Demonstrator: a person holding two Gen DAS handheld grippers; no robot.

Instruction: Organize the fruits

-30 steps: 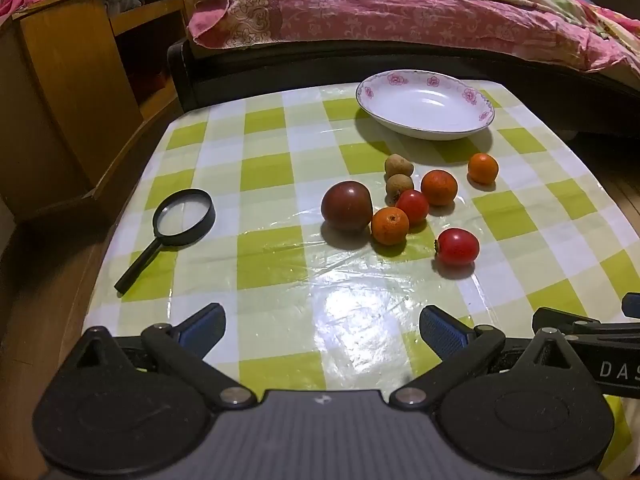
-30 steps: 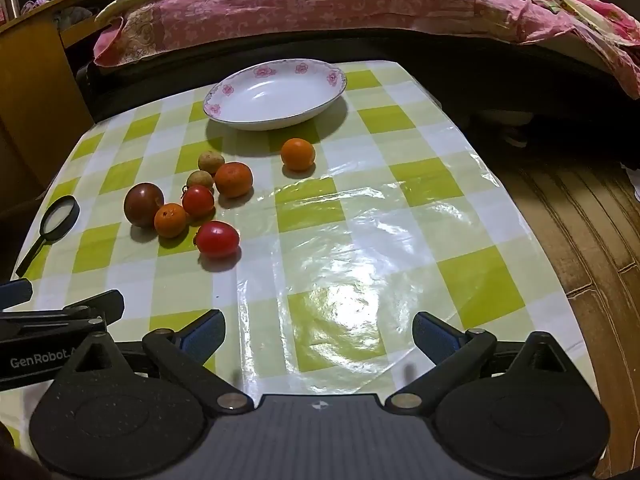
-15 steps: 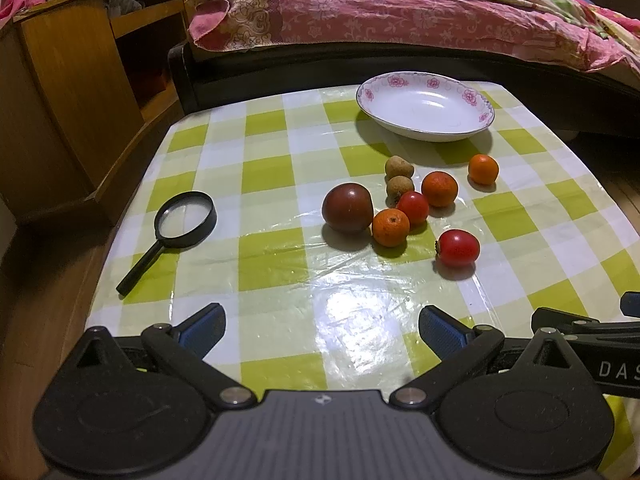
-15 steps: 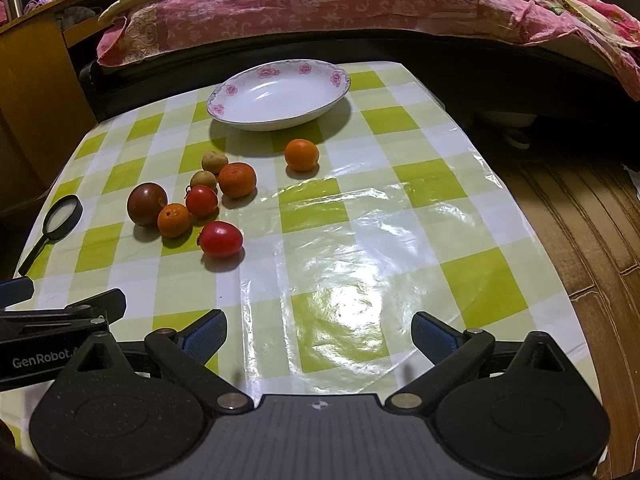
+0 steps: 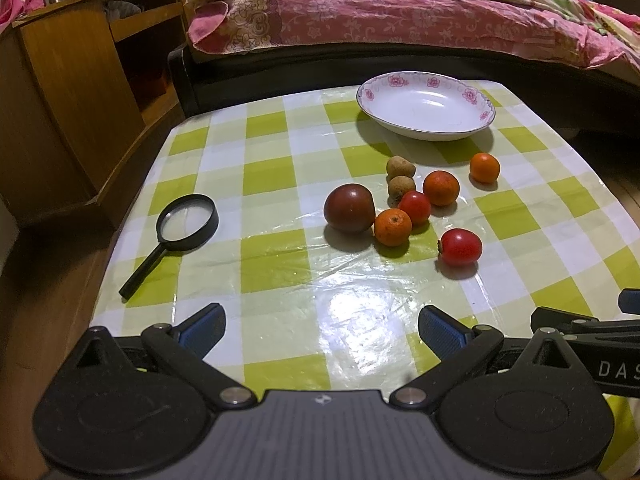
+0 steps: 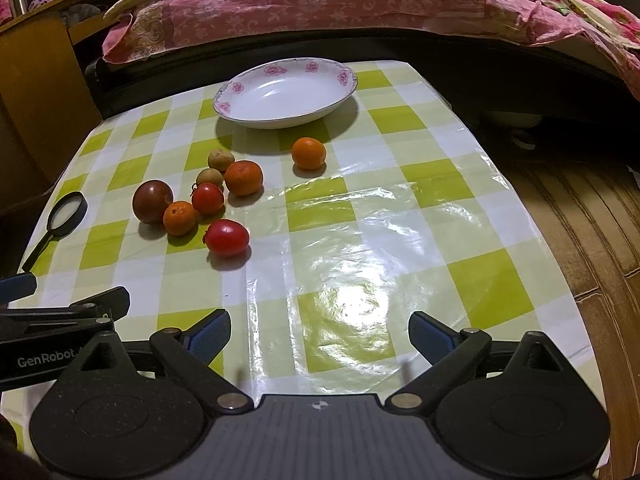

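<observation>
Jaws spread; magnifying glass beside fruits.

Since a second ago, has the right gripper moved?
Yes, slightly. In the right wrist view the plate sits a little lower and further right than before, so the open right gripper has eased forward and turned slightly left.

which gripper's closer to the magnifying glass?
Left. The left gripper has the magnifying glass just ahead to its left; the right gripper sits farther right, beyond the left one.
</observation>
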